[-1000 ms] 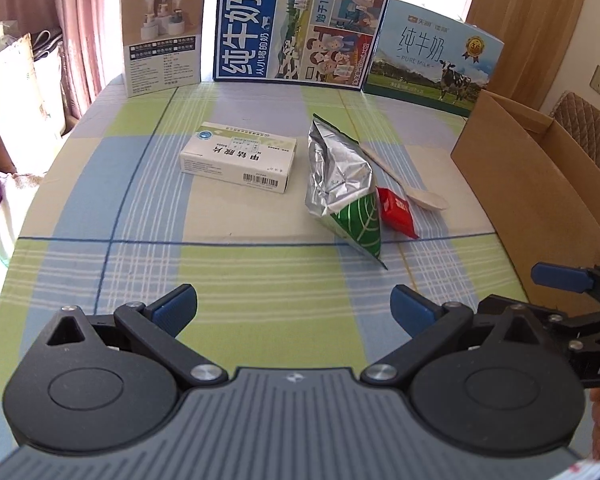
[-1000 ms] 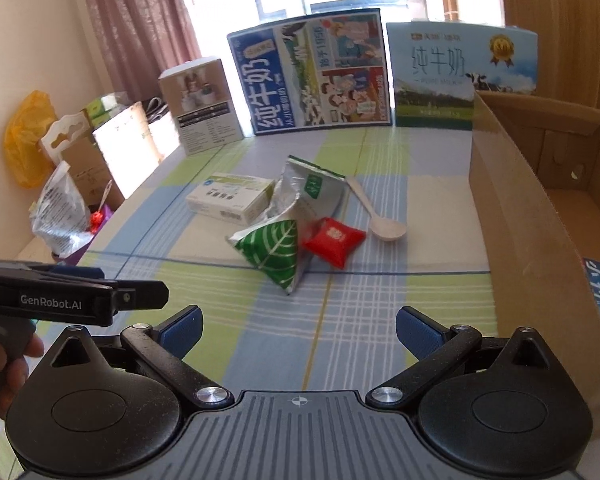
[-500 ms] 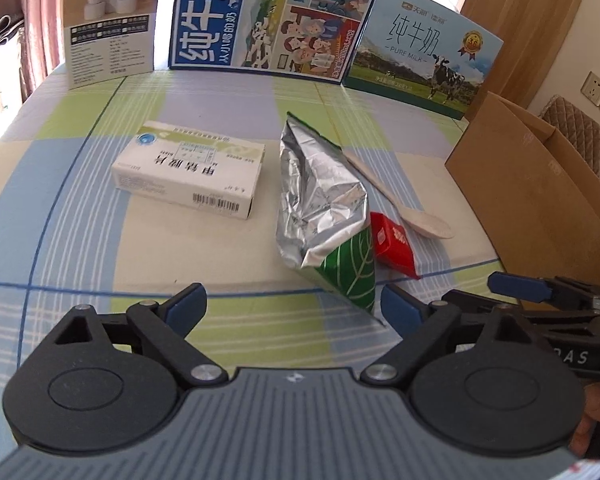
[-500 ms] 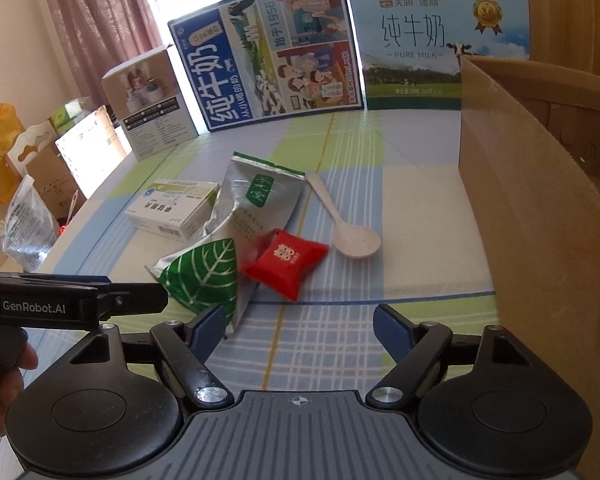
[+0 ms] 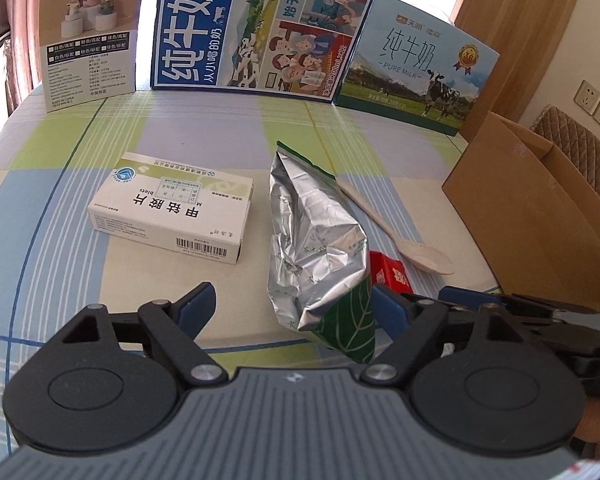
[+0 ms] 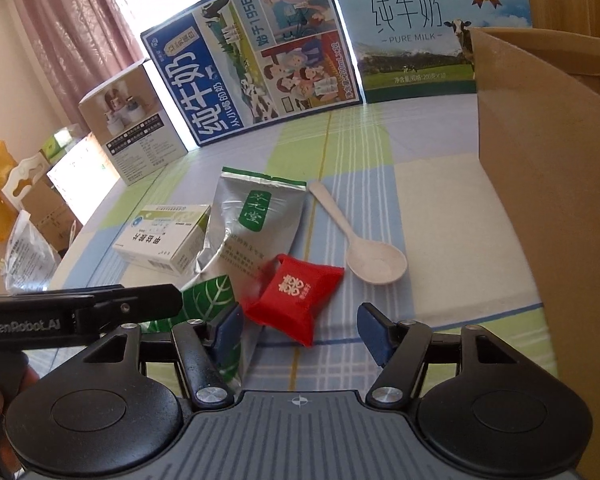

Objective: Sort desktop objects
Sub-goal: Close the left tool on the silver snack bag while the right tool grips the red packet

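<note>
Right wrist view: we close right gripper [image 6: 300,326] around red packet [image 6: 298,294], pads not yet touching. Packet leans on foil pouch [image 6: 248,236]; left gripper [image 5: 290,306] closing around pouch corner. Risk: tugging pouch knocks packet from our jaws.

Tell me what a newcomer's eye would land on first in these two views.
The bright red packet with its white emblem stands out, lying at mid-table just ahead of the right claw, whose jaws are closing around it without pressing yet. Beside it lies the crinkled silver pouch with a green leaf end, between the closing jaws of the left claw. Behind, tall blue milk cartons line the far table edge.
</note>
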`<state>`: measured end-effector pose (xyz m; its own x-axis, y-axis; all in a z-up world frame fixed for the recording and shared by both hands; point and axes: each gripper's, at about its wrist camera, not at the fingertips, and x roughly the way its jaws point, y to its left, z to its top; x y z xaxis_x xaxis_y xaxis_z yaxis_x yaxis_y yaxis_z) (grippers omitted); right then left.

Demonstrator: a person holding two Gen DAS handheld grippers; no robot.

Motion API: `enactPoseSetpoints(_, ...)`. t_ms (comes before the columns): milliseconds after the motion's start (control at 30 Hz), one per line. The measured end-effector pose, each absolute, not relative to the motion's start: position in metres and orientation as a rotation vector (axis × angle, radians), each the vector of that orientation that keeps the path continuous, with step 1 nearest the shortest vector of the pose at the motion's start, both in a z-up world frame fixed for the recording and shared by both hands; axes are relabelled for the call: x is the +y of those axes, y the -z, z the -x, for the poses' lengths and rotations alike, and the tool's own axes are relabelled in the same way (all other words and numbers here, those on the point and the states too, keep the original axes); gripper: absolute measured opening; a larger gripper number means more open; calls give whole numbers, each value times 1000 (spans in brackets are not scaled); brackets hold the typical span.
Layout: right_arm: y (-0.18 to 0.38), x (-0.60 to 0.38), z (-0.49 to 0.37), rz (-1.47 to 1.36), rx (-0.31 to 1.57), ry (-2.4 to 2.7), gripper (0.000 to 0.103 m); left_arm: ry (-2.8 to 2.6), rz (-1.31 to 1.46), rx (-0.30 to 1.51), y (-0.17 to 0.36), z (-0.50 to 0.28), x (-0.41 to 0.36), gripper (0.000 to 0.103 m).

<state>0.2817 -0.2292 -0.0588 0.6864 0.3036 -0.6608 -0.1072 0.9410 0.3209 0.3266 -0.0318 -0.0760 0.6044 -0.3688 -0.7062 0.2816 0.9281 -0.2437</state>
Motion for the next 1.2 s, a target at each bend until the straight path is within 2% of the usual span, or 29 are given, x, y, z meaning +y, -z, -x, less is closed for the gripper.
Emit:
enactPoseSetpoints(233, 64, -220, -294, -262, 773, -213, 56, 381, 97, 846, 80, -328, -31, 81)
enactPoseSetpoints(300, 65, -218, -296, -249, 773, -208, 50, 384, 93, 844, 80, -329, -31, 81)
enactPoseSetpoints(433, 68, -219, -298, -248, 780, -198, 46, 384, 90, 841, 79, -331, -31, 81)
enactPoseSetpoints(633, 67, -222, -293, -207, 785, -197, 31, 398, 57, 848, 80, -334, -39, 82)
enactPoseSetpoints(1067, 65, -232, -273, -102, 768, -213, 32, 428, 28, 892, 98, -351, -62, 82)
enactPoseSetpoints(1200, 67, -232, -276, -76, 761, -205, 37, 423, 28, 900, 100, -353, -65, 72)
